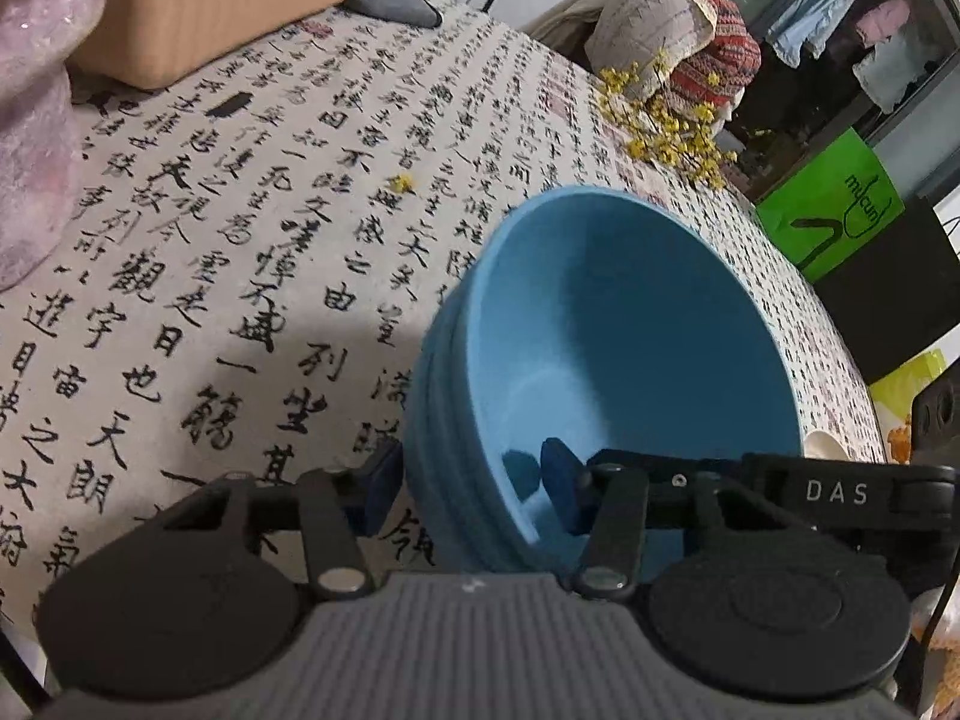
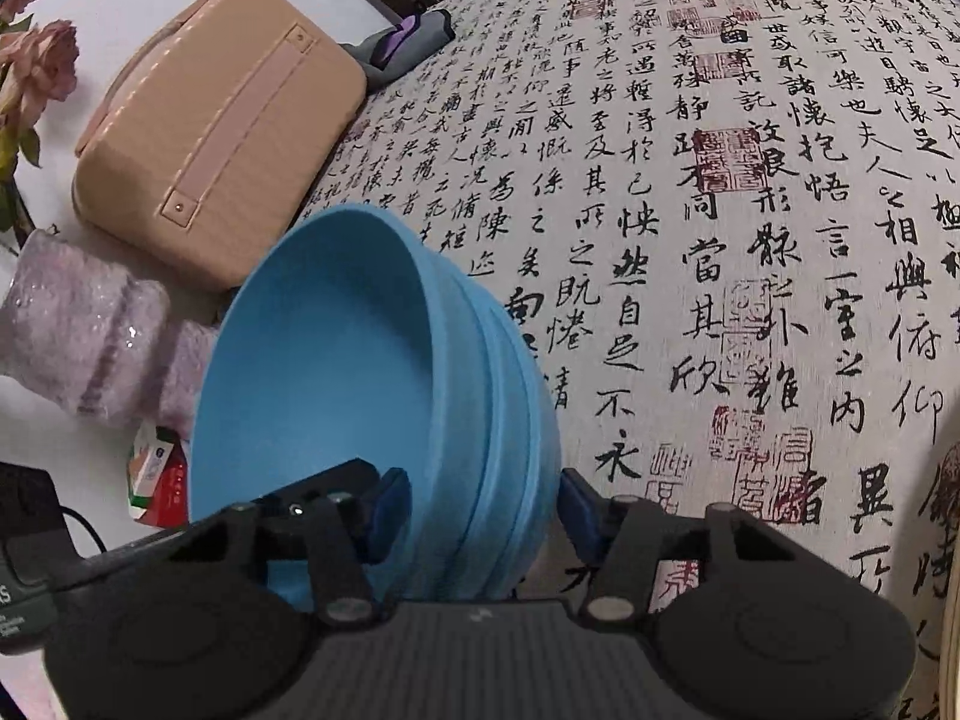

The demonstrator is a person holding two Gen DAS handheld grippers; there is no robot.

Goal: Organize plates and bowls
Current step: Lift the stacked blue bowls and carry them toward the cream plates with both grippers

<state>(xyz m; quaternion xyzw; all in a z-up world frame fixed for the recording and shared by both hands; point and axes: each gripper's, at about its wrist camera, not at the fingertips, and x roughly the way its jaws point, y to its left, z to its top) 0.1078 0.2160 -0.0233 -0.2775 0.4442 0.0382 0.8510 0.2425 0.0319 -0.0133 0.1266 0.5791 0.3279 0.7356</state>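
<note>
Two grippers at one stack of blue bowls, each straddling its wall from an opposite side. Left gripper about half open: one blue pad inside the top bowl, the other outside against the ribbed stack; firm clamping impossible to tell. Right gripper likewise half open, inner pad within the bowl, outer pad beside the outer wall, real contact unclear. Stack tilted, just ahead of both sets of fingers, above the calligraphy tablecloth. Beyond the right gripper, up and left, a tan case and a pale vase. Far ahead of the left gripper, yellow flowers.
</note>
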